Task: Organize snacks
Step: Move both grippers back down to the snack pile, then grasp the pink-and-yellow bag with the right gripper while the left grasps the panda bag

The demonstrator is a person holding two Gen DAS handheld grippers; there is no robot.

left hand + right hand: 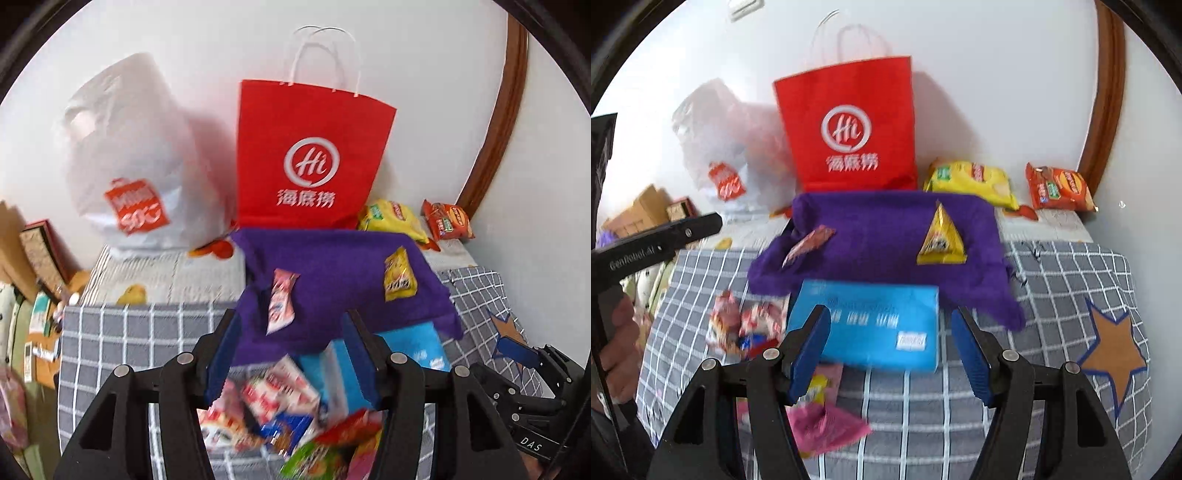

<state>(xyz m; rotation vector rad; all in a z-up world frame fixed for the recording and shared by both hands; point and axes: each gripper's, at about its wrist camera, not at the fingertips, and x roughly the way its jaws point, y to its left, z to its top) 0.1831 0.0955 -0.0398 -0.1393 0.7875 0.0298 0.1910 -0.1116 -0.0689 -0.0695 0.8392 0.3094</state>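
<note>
Both grippers are empty right now: your left gripper (pixel 291 354) has its jaws apart over the loose snack pile (pixel 280 417), and your right gripper (pixel 892 350) is just as spread, framing the blue box (pixel 866 325) without touching it.

Where stuff sits: the purple cloth (pixel 886 236) is straight ahead at 12 o'clock, with a pink wafer pack (pixel 807 243) toward 11 and a yellow pyramid packet (pixel 940 240) toward 1. Behind it stand the red paper bag (pixel 849 125) and a white plastic bag (pixel 129 158); yellow chips (pixel 971 181) and an orange pack (pixel 1058 188) lie at about 2 o'clock by the wall.

My guess is you're between picks, so:

- Pick one packet off the pile, not a clump. They overlap and everything's blurry there.
- Pinch a crimped edge, since foil slides.
- Go light, crisps crush.
- Keep the two grippers apart; they're close together near the box.
- Drop it on bare cloth, clear of the two already there.
</note>
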